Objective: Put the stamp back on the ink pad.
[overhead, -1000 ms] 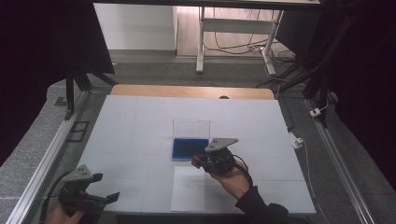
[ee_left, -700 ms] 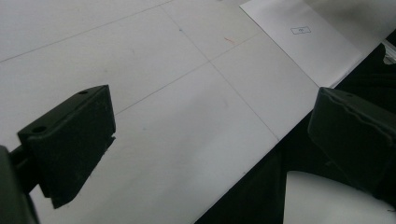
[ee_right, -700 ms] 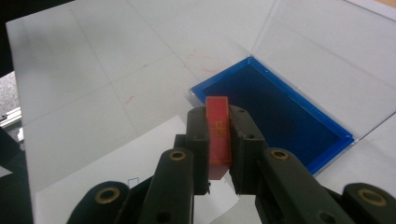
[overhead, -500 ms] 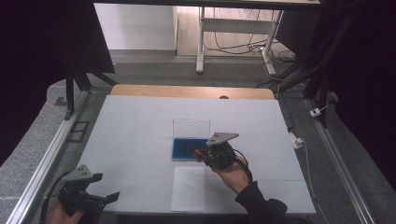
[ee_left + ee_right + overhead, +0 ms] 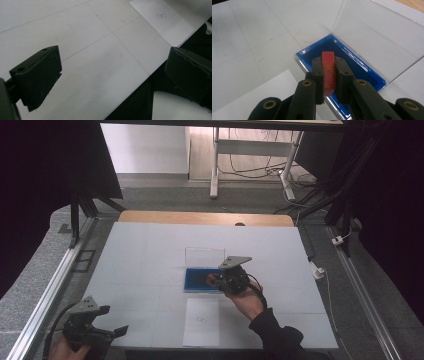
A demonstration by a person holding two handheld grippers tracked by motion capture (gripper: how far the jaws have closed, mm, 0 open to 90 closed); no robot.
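The right gripper point(image 5: 329, 75) pinched a red card point(image 5: 329, 71) edge-up between its jaws, just above the blue tray point(image 5: 362, 70) of an open case whose clear lid point(image 5: 374, 35) stood upright behind it. The left gripper point(image 5: 107, 330) hung at the table's point(image 5: 150, 250) near left corner, jaws spread and empty, well apart from the paper sheet point(image 5: 201, 321) lying before the case.

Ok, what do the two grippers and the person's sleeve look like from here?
Both are black two-jaw tools. The right gripper carries a grey three-cornered plate on top, a black cable looping by the wrist and brass-ringed holes on its arms. The left gripper has a similar plate and blocky jaws. The person's sleeve is dark.
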